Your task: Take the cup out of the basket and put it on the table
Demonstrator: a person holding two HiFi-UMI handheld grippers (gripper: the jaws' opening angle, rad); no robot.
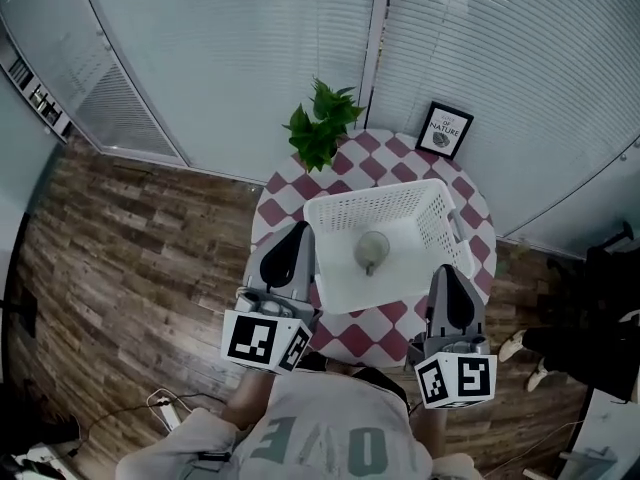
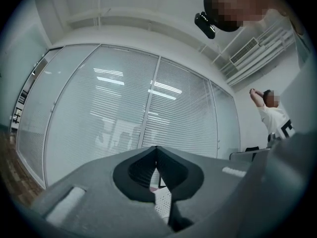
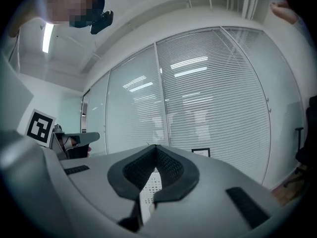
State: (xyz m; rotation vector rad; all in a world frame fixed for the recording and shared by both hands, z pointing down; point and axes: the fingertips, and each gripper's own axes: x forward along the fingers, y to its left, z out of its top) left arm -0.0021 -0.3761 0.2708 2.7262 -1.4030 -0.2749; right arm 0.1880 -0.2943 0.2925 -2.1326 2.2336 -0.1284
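Left gripper (image 1: 297, 234) and right gripper (image 1: 444, 273), jaws closed and empty, flank the basket (image 1: 380, 196) holding the cup (image 1: 372, 250).

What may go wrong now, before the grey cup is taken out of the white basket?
The small grey cup rests low inside the white perforated plastic basket; a gripper reaching in may catch a wall and drag the basket.
Left gripper and right gripper both have shut jaws; unopened, they would only push the cup.
The basket covers much of the round checkered table, so the cup may be set close to an edge.
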